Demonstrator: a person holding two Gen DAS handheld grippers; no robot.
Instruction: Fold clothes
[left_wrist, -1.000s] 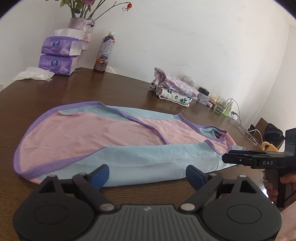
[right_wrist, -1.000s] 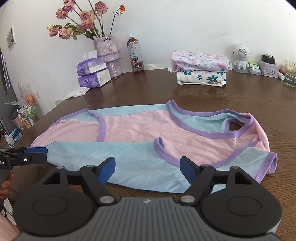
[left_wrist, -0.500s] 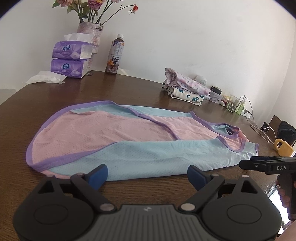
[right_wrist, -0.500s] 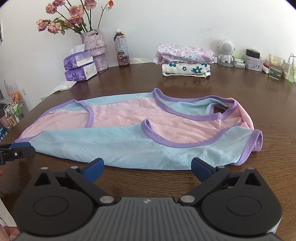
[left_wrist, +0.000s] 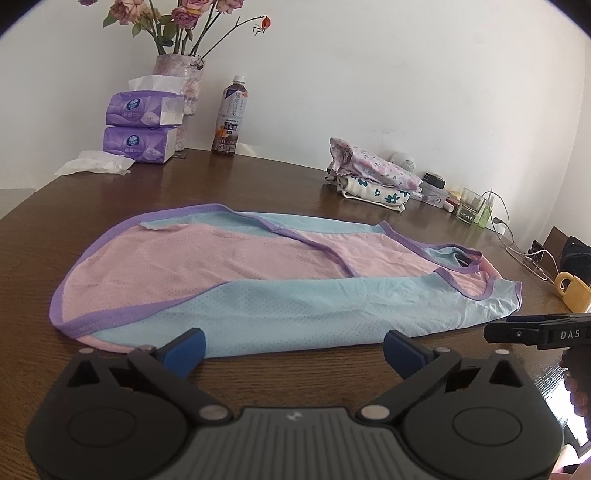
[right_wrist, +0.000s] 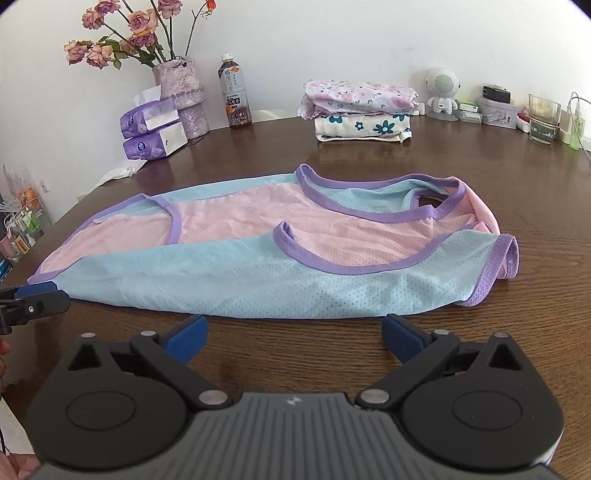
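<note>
Flat on the brown wooden table (right_wrist: 480, 350), the pink-and-blue mesh vest (right_wrist: 258, 266) with purple trim lies with both long sides folded inward; the left gripper (left_wrist: 293, 345) has just been opening, its blue pads spread wide at the vest's near edge with nothing between them; the right gripper (right_wrist: 293, 332) stands equally wide, its jaws empty just short of the cloth; a stack of folded floral clothes (right_wrist: 360, 110) sits at 12 o'clock in the right wrist view; an oolong tea bottle (right_wrist: 234, 94) and two purple tissue packs (right_wrist: 155, 129) stand toward 11 o'clock.
</note>
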